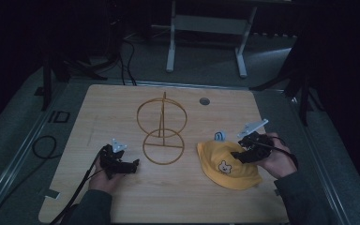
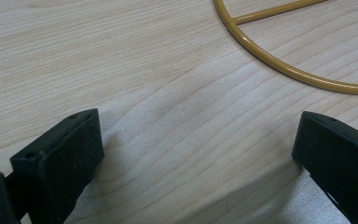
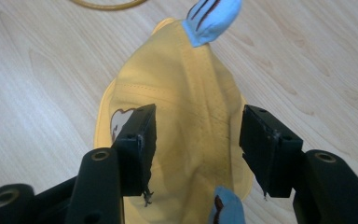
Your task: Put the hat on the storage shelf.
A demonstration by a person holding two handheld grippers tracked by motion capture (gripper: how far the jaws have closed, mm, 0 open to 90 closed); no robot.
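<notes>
The high view shows the whole wooden surface (image 1: pixel 122 108): a wire stand (image 1: pixel 161 131) upright at centre, a yellow hat (image 1: pixel 227 165) to its right, and a small round hole near the far edge. The left tool (image 1: pixel 127 165) rests low on the surface just left of the stand's base ring, jaws spread wide over bare wood; its own view shows an arc of that ring, cut off. The right tool (image 1: pixel 240 153) hovers over the hat, jaws spread either side of the crown, not pinching. Its view shows blue ears (image 3: pixel 213 16) with dark stripes; the near ear is cut off. The hat's bear patch is partly hidden there.
</notes>
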